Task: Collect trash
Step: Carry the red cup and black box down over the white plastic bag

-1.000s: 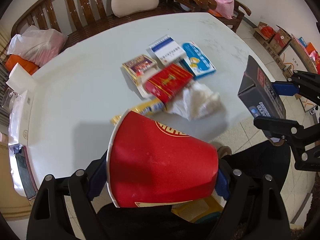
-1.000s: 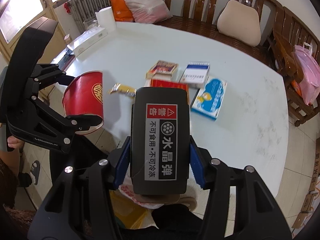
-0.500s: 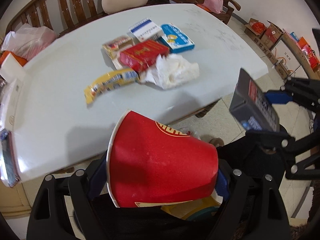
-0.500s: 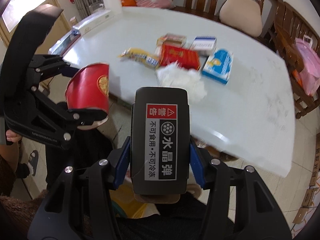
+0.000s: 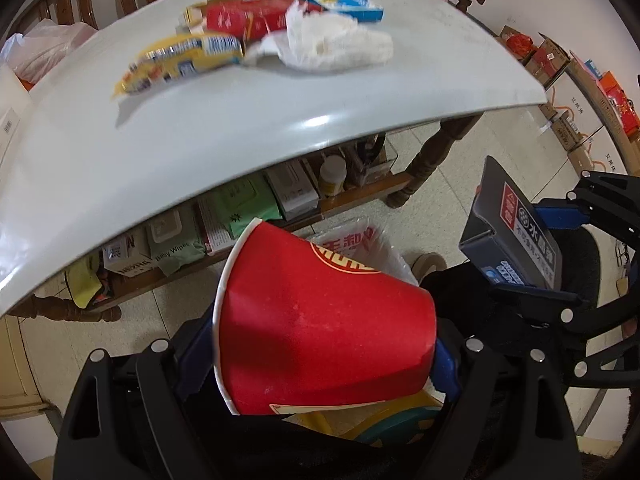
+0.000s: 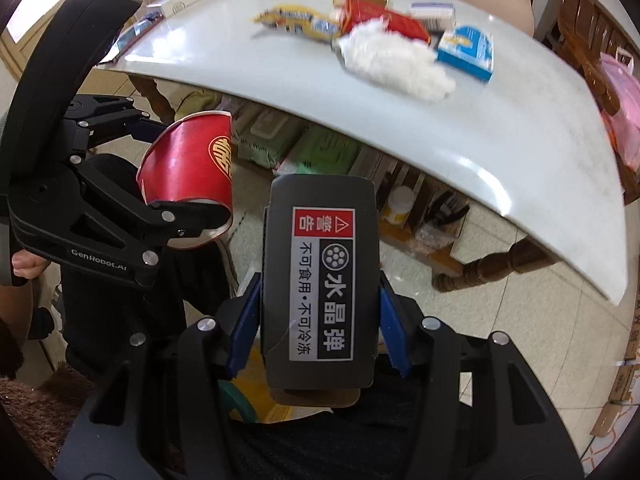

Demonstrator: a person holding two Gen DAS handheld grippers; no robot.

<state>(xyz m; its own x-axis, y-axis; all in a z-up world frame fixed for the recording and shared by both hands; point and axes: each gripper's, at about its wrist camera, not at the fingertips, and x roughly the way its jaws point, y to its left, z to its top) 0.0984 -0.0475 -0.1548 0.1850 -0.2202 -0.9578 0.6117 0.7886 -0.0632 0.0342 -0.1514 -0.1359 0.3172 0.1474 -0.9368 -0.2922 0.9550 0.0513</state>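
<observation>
We have the red cup (image 5: 320, 320) clenched in our left tongs (image 5: 320, 360) and the black box (image 6: 320, 280) in our right tongs (image 6: 320, 320), both below the worktop (image 5: 240, 120) edge. Wrappers, tissue (image 5: 332, 44) and cartons remain at 12 o'clock.

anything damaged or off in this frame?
The red paper cup in the left gripper lies on its side, its base rim dented and torn near the right pad. The dark box sits straight in the right gripper. Nothing spilled.
</observation>
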